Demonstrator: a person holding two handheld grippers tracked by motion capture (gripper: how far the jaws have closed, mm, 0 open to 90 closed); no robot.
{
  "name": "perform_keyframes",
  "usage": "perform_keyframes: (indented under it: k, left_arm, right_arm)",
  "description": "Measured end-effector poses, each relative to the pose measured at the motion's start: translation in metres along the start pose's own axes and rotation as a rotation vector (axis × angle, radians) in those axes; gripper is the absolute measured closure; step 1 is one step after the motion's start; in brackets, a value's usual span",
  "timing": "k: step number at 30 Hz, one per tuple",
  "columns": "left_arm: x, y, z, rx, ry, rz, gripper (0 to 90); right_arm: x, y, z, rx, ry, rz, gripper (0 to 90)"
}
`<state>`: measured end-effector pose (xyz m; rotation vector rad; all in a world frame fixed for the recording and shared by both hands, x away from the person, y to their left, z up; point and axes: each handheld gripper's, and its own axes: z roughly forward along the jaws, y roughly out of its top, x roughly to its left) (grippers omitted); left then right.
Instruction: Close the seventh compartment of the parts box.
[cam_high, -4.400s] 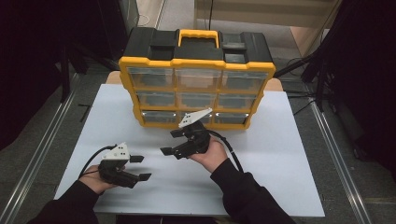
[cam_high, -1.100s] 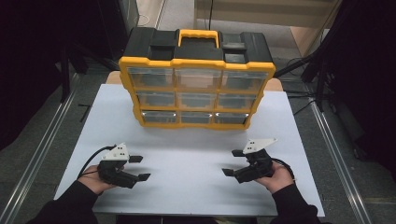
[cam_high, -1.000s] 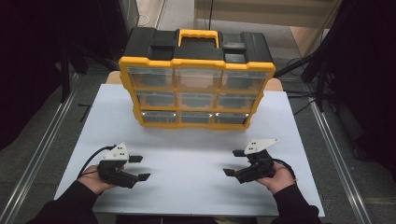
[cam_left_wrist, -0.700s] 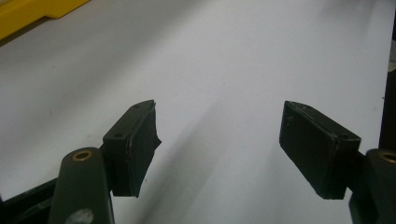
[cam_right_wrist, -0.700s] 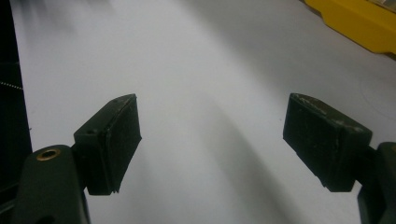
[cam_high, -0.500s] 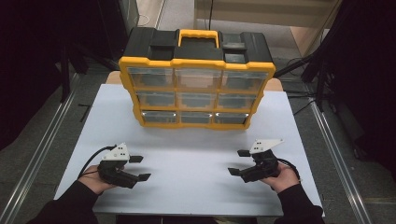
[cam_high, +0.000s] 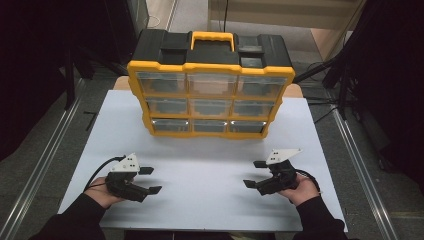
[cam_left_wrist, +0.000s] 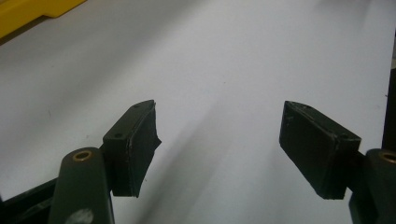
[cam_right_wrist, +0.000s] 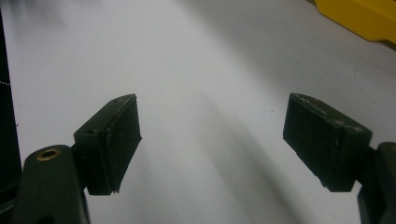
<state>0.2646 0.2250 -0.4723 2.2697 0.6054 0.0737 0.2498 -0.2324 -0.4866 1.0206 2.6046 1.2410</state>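
1. Two grippers were held low over the white table (cam_high: 210, 200), well apart from each other and from the yellow-and-black organizer case (cam_high: 210, 85).
2. A change was noted in the right gripper (cam_high: 257, 174): 4.4 s earlier it had been up at the bottom row of drawers (cam_high: 209, 126), and by now it had been drawn back to the near right of the table. The left gripper (cam_high: 150, 180) had stayed at the near left throughout.
3. From this it was judged that the work at the drawers had been finished or paused, since nothing was carried away and every drawer appeared shut.
4. Jaws on both grippers were seen spread wide with only bare table between them, in the left gripper view (cam_left_wrist: 219, 154) and the right gripper view (cam_right_wrist: 210, 149) alike.
5. The case was stood upright at the far middle of the table, its drawer fronts turned toward the person, its long axis run left to right, and its handle (cam_high: 212, 39) on top.
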Motion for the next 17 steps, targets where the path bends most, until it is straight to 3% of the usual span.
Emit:
perform_keyframes:
  k: [14,16,17]
  left_arm:
    - [0.0001,-0.0002,0.0008,-0.002,-0.001,0.001,27.6]
    - [0.0003,0.0005,-0.0004,0.023,0.003,0.008,27.7]
    - [0.0002,-0.0002,0.0009,0.005,-0.002,0.003,27.6]
  right_arm:
    - [0.0016,0.0,0.0015,0.017,0.008,-0.004,20.3]
    - [0.0016,-0.0001,0.0016,0.021,0.009,-0.003,20.3]
    - [0.0014,-0.0002,0.0018,0.022,0.01,-0.003,20.2]
